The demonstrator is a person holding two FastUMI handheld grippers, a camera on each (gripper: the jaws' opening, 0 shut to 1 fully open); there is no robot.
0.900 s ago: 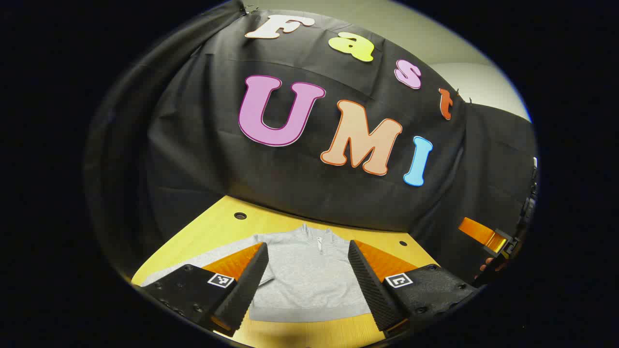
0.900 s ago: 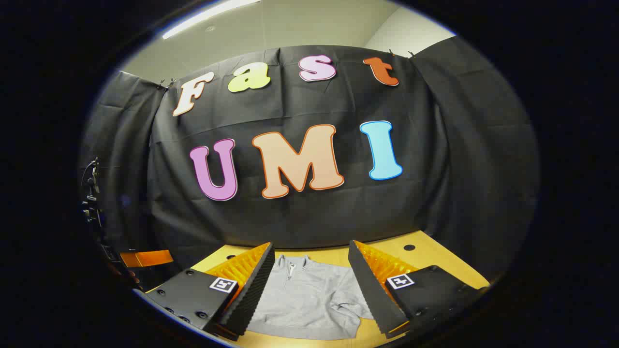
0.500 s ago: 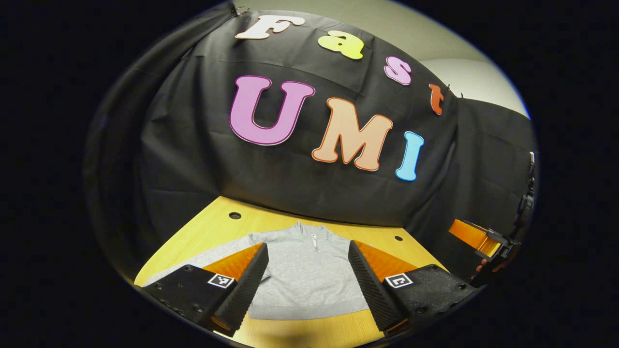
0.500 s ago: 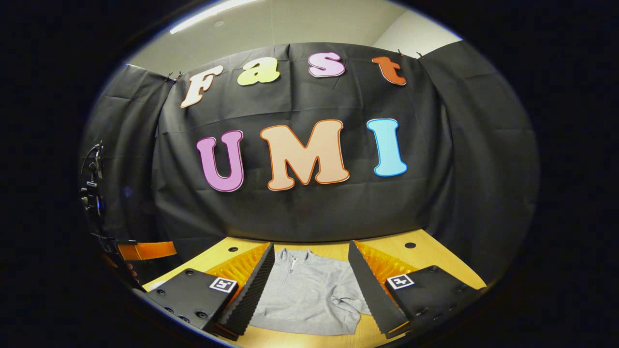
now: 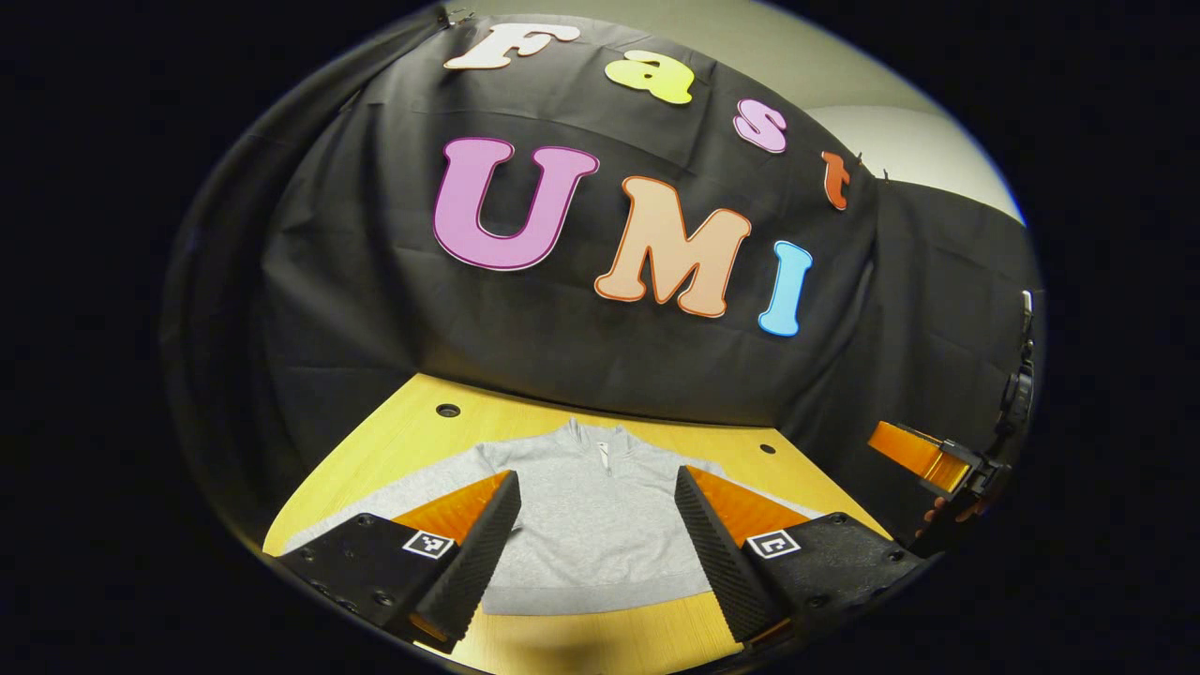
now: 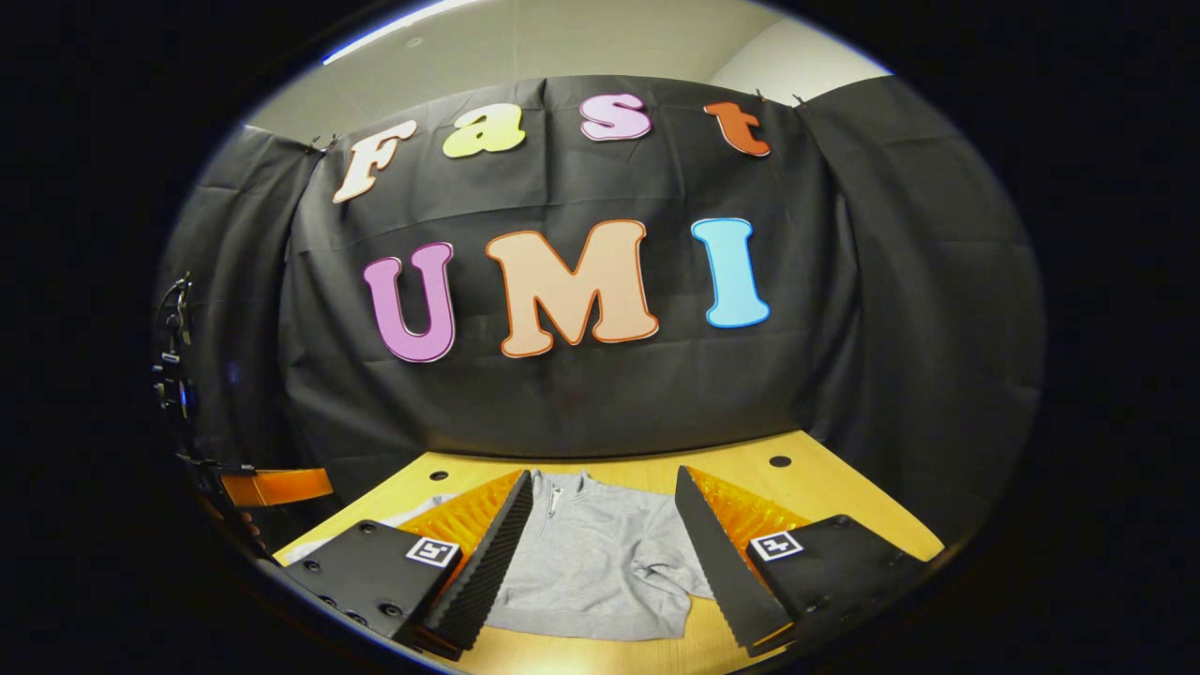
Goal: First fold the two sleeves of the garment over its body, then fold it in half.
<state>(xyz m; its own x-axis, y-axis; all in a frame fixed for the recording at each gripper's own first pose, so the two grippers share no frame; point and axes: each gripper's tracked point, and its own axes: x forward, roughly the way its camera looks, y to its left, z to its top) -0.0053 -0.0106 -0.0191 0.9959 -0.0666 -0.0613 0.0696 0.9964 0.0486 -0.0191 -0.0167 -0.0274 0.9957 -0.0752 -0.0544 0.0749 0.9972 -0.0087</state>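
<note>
A grey zip-neck sweatshirt lies flat on the yellow wooden table, collar toward the far wall. One sleeve stretches out to the left across the table. In the right gripper view the sweatshirt has its other sleeve bunched over the body's lower right. My left gripper hovers open above the near hem, nothing between its fingers. My right gripper is open too, over the same garment. The right gripper, held by a hand, appears at the far right of the left gripper view.
The table has small round holes near its far corners. The black cloth wall stands close behind the table's far edge. The left gripper shows at the left edge of the right gripper view, off the table's side.
Both views have shifted slightly, so the sweatshirt and table sit a little higher in each. Both grippers stay open and hold nothing. The garment has not moved.
</note>
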